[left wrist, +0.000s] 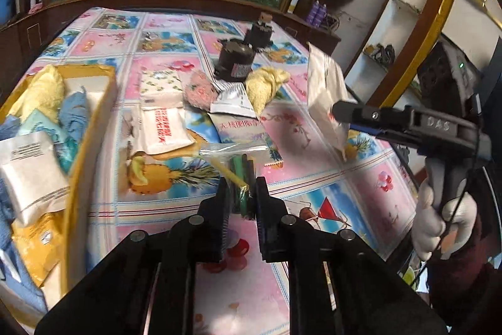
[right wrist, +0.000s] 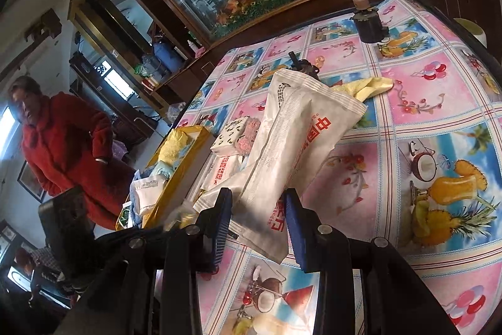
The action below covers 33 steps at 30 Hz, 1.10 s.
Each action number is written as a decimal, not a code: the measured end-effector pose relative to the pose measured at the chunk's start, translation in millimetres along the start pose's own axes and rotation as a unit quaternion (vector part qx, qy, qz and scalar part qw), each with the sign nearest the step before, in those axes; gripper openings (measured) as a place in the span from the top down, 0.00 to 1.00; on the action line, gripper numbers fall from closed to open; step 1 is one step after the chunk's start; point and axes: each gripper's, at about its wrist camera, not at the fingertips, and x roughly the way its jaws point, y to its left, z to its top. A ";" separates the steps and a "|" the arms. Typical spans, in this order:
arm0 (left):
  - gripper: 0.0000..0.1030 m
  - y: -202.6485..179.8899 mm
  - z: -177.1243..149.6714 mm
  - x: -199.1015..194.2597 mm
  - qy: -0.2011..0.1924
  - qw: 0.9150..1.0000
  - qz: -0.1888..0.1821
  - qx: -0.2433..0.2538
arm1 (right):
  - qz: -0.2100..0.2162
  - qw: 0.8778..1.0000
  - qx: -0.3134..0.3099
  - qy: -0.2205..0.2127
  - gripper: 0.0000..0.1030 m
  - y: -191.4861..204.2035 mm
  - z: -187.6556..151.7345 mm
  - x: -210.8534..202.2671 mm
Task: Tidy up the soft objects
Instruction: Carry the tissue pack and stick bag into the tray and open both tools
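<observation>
The left gripper point(left wrist: 240, 197) is pinching a clear bag of sticks point(left wrist: 241, 168), its long axis running straight ahead between the fingers. The yellow box point(left wrist: 91, 127) of soft things sits off to those fingers' left, so that hand looks nearer to it. The right gripper point(right wrist: 259, 225) clamps a white packet point(right wrist: 282, 153), held clear of the table and pointing away from its fingers.

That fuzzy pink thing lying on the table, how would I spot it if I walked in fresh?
Start at the yellow box on the fruit-print tablecloth. Past the white tissue packs beside it lies the pink pad, in front of a black jar. It alone is speckled pink and fuzzy; its neighbours are smooth packets.
</observation>
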 end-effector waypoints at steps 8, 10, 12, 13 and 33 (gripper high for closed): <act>0.88 79.6 -18.7 -92.2 -0.067 0.989 0.102 -0.078 | 0.024 0.998 -0.046 0.022 0.65 51.1 -1.4 21.9; 0.88 97.7 -26.0 -98.0 -0.068 0.985 0.124 -0.097 | 0.031 0.997 -0.061 0.032 0.66 67.9 -2.7 33.1; 0.88 113.6 -32.3 -95.7 -0.061 0.981 0.142 -0.115 | 0.038 0.995 -0.075 0.044 0.66 85.1 -4.3 45.0; 0.88 118.7 -35.0 -90.5 -0.056 0.979 0.154 -0.119 | 0.041 0.994 -0.083 0.050 0.66 94.5 -5.5 50.5; 0.30 160.8 -60.0 -123.1 -0.098 0.955 0.191 -0.205 | 0.091 0.953 -0.230 0.176 0.63 251.1 -60.9 165.2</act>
